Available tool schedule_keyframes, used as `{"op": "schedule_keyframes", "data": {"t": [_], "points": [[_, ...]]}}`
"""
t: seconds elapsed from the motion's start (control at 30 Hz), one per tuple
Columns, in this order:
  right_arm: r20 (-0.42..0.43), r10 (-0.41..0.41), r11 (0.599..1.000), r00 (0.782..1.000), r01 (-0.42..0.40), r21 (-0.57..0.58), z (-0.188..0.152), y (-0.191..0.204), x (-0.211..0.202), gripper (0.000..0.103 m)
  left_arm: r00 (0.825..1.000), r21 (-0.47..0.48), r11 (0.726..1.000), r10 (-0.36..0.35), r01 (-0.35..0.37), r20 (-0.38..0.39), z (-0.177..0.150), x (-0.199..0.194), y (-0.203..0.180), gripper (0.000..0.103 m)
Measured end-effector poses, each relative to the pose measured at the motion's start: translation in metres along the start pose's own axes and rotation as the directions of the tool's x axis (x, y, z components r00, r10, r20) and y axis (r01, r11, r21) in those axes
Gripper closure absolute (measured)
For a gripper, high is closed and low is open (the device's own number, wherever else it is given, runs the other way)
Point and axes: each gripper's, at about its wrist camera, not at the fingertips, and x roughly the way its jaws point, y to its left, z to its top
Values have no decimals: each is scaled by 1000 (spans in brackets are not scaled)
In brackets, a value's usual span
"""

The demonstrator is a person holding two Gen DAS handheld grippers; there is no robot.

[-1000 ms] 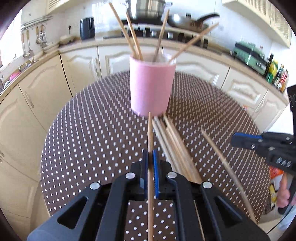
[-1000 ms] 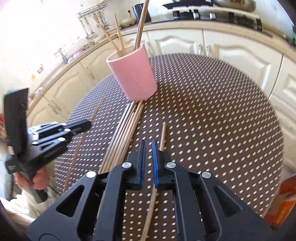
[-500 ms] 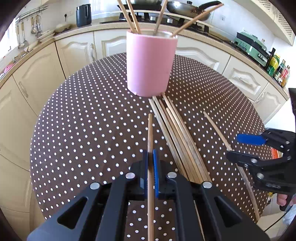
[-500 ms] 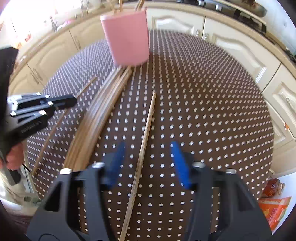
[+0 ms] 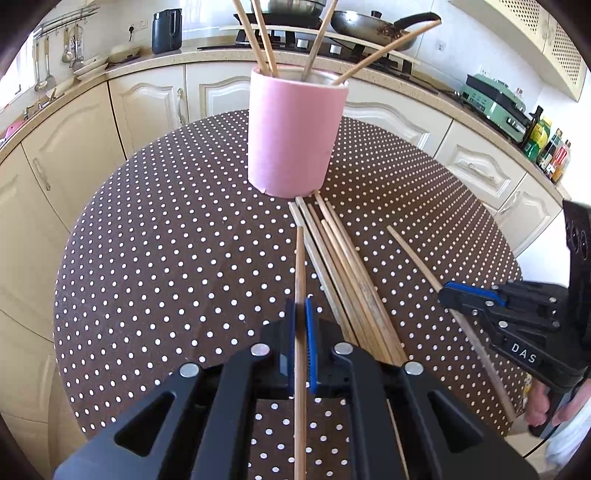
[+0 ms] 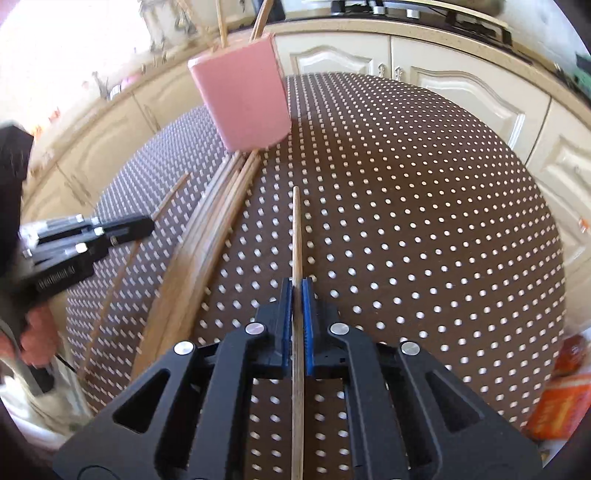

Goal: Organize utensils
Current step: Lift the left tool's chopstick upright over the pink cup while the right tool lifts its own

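A pink cup (image 5: pixel 297 133) stands on the dotted round table (image 5: pixel 166 258) with several wooden chopsticks in it; it also shows in the right wrist view (image 6: pixel 243 99). A bundle of chopsticks (image 5: pixel 343 273) lies in front of it, also in the right wrist view (image 6: pixel 210 236). My left gripper (image 5: pixel 300 314) is shut on one chopstick (image 5: pixel 300 266) pointing toward the cup. My right gripper (image 6: pixel 296 295) is shut on another chopstick (image 6: pixel 296 229), right of the bundle. The right gripper also shows in the left wrist view (image 5: pixel 454 295), and the left gripper in the right wrist view (image 6: pixel 144 225).
Cream kitchen cabinets (image 5: pixel 147 99) and a counter curve behind the table. A stove with pans (image 5: pixel 369 22) is at the back. Bottles (image 5: pixel 550 147) stand at the far right. An orange packet (image 6: pixel 561 398) lies below the table's right edge.
My right gripper opened over the lone chopstick, then closed on it. My left gripper stayed shut on its chopstick and drew back slightly from the cup.
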Motion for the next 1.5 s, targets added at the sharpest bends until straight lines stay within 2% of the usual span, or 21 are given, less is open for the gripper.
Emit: {"op": "schedule_keyframes", "data": {"t": [0.2, 0.33, 0.6, 0.8, 1.1, 1.3, 1.5], "points": [[152, 27, 998, 988, -35, 47, 3, -1, -22, 97, 999, -15, 1000, -9, 9, 41, 6, -10, -2, 97], [243, -12, 999, 970, 3, 38, 9, 5, -42, 97, 996, -24, 999, -19, 21, 82, 13, -19, -5, 97], [371, 6, 1000, 929, 3, -23, 31, 28, -78, 97, 985, -27, 999, -18, 23, 172, 30, -40, -19, 97], [421, 19, 999, 907, -6, -32, 40, 34, -94, 97, 971, -34, 999, -7, 16, 240, 42, -60, -21, 97], [459, 1, 999, 888, 23, -46, 56, 41, -109, 97, 935, -28, 999, 30, -22, 353, 54, -86, -29, 97], [484, -2, 998, 875, 29, -49, 59, 44, -117, 97, 924, -33, 999, 44, -34, 380, 58, -96, -29, 97], [503, 12, 998, 864, 20, -60, 67, 49, -122, 97, 893, -25, 999, 44, -36, 447, 65, -112, -32, 97]]}}
